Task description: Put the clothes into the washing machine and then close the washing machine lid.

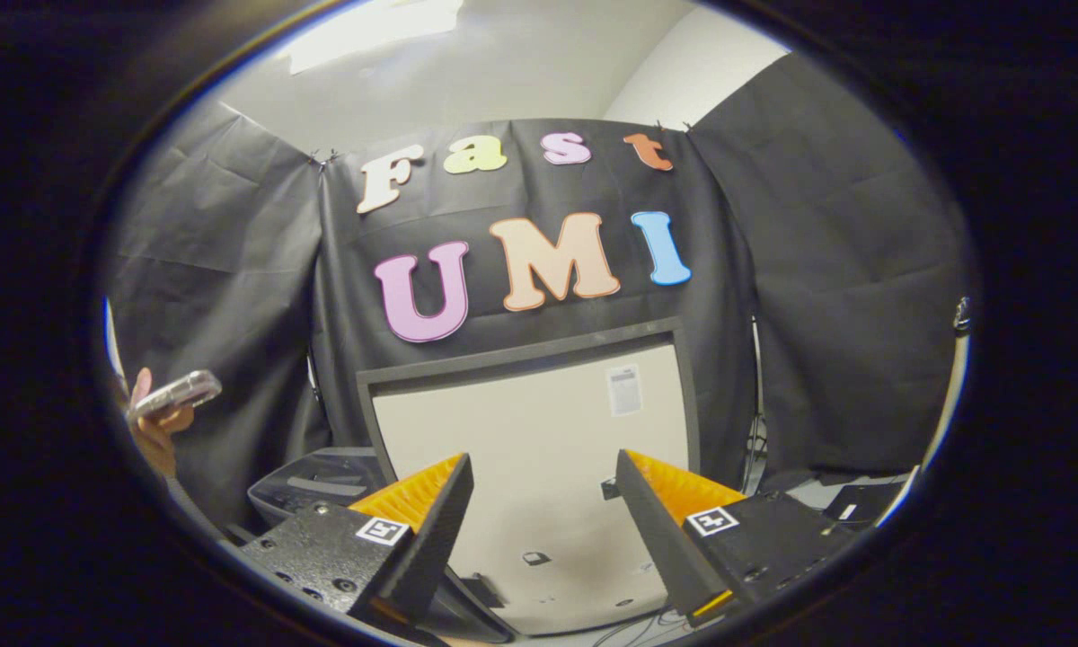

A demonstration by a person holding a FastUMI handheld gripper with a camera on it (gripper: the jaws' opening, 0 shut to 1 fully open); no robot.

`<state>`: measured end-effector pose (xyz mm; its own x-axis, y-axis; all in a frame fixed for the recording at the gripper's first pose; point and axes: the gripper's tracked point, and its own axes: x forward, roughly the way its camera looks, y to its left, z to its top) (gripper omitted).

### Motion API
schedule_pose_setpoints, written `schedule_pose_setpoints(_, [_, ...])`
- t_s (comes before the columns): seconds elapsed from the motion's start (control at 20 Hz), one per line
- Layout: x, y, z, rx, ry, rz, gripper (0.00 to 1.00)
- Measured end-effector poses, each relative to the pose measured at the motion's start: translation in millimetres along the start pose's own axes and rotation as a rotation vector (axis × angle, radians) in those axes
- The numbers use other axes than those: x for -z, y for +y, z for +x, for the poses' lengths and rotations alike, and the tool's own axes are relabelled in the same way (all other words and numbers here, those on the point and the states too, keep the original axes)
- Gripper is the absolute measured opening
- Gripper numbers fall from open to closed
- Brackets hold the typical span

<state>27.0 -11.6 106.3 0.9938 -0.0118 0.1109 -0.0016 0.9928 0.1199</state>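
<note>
In the gripper view, the gripper (pixel 543 503) is seen spread wide, with nothing held between its fingers. The washing machine lid (pixel 539 449) is raised upright, just beyond the fingers and seen between them. To the left, a phone (pixel 175 394) is held in a person's hand (pixel 157 427).

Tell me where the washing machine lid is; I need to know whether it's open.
In the gripper view the washing machine lid stands raised, straight ahead beyond the open claw, its pale underside showing between the fingers, against the black cloth wall.
</note>
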Motion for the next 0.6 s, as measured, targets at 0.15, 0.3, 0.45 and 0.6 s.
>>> schedule_pose_setpoints(0.15, [25.0, -4.3, -14.0, -0.002, 0.034, -0.024, 0.97])
schedule_pose_setpoints(0.3, [39.3, -7.8, -26.3, 0.008, 0.038, -0.002, 0.97])
schedule_pose_setpoints(0.45, [46.3, -11.1, -32.3, 0.021, 0.029, 0.009, 0.97])
schedule_pose_setpoints(0.6, [51.3, -11.0, -40.2, 0.01, 0.026, -0.012, 0.97])
